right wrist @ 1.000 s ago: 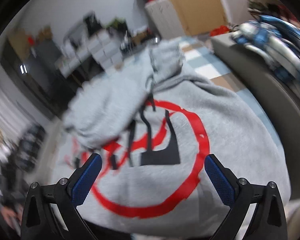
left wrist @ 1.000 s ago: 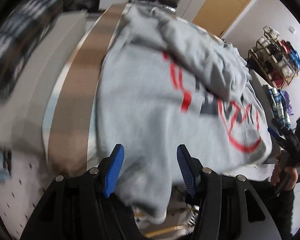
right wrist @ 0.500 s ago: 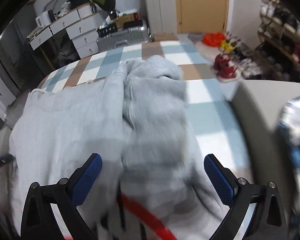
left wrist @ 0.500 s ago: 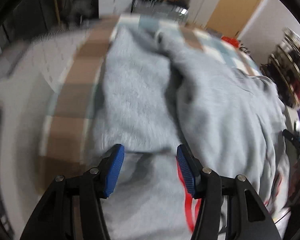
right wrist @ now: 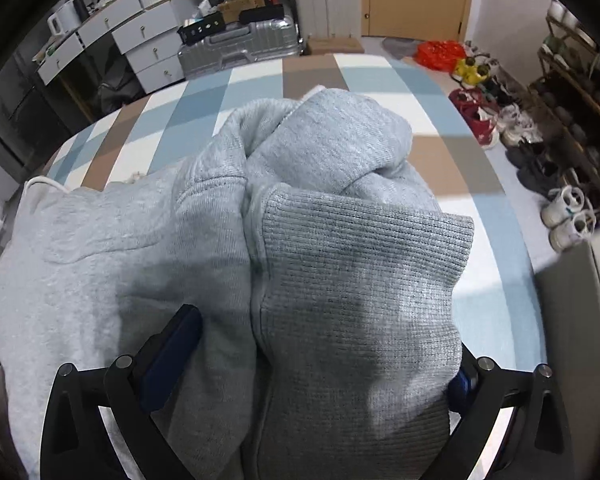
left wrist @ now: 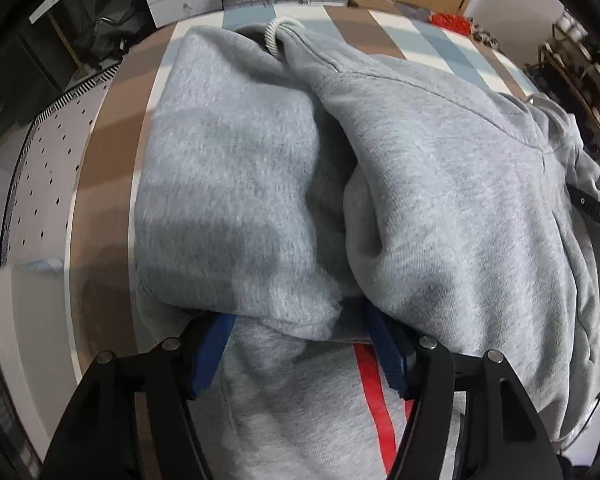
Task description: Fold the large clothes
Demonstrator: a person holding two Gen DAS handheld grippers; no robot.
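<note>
Gray hoodie (left wrist: 440,184) folded in a heap on the checked table (right wrist: 340,70).

Bare table along the left edge and past the far edge of the hoodie; more bare cloth to the right, near the shoes (right wrist: 568,216) on the floor. Left tool (left wrist: 308,356) spread partway, jaws just opened wider, a fold of hoodie draped over the tips, not pinched. Right tool (right wrist: 312,364) spread wide, ribbed cuff (right wrist: 360,288) lying between the jaws, right pad mostly hidden under it.
</note>
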